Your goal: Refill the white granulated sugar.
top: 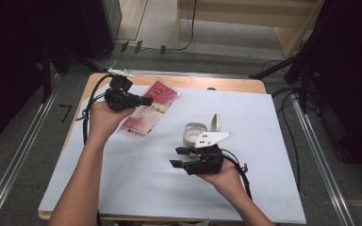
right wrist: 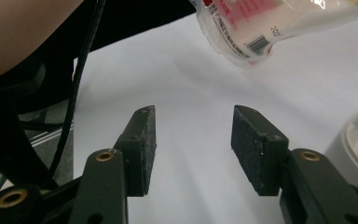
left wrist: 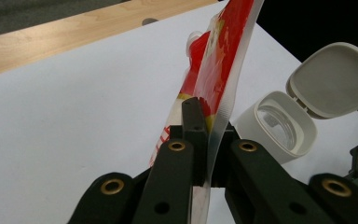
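**Gripping the pouch above the table**

From above, the pouch (top: 146, 110) is seen clamped by the left gripper (top: 143, 100). Alongside its jaws, an open-lidded white container (left wrist: 279, 126) is seen. The right gripper (right wrist: 193, 140) is held half open, empty, below the pouch.

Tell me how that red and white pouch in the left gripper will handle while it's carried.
The pouch is probably floppy: the left gripper pinches only a thin clear edge, and the rest hangs past the jaws. Its glossy film looks slippery, so it may slide out. It bulges as if filled, so its weight could drag on that seam.
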Demonstrator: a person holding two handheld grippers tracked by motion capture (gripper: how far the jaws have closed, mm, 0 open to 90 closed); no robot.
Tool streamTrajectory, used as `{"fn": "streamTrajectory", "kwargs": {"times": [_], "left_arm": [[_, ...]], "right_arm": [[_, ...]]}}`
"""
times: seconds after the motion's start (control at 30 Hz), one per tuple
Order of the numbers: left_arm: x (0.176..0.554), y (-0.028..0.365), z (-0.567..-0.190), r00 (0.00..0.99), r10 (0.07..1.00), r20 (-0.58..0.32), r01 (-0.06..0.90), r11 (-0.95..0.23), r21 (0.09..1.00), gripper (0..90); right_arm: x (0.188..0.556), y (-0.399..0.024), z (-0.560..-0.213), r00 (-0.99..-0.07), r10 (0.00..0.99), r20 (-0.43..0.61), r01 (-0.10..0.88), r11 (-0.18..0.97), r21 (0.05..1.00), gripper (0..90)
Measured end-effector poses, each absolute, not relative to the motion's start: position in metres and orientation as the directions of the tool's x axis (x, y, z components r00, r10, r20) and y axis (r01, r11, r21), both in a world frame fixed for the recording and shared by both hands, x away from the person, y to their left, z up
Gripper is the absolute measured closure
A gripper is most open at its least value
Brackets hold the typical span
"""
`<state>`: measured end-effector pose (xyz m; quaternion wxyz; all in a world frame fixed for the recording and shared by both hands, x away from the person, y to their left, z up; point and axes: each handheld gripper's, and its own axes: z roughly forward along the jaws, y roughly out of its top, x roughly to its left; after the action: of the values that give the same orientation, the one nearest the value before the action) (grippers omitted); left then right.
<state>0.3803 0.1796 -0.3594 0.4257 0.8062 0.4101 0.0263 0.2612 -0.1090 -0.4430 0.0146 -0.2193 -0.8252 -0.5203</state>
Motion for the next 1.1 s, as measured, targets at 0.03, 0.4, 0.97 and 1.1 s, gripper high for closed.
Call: {"fn": "streamTrajectory", "kwargs": {"times": [0.03,0.4,0.97,1.1], "left_arm": [[0.38,0.18,-0.359,0.662,0.684,-0.307,0.639,-0.301,0.708,90.0],[0.389,0.168,-0.385,0.677,0.675,-0.295,0.629,-0.322,0.708,90.0],[0.376,0.189,-0.388,0.681,0.66,-0.318,0.633,-0.313,0.708,87.6],[0.371,0.198,-0.391,0.685,0.656,-0.316,0.633,-0.322,0.704,86.5]], "right_arm": [[0.261,-0.109,-0.443,-0.903,0.347,0.252,0.377,0.362,0.852,50.8],[0.266,-0.136,-0.445,-0.908,0.338,0.246,0.374,0.394,0.84,50.5],[0.261,-0.158,-0.446,-0.891,0.394,0.227,0.383,0.381,0.841,50.1],[0.26,-0.159,-0.447,-0.889,0.4,0.225,0.386,0.389,0.837,49.9]]}}
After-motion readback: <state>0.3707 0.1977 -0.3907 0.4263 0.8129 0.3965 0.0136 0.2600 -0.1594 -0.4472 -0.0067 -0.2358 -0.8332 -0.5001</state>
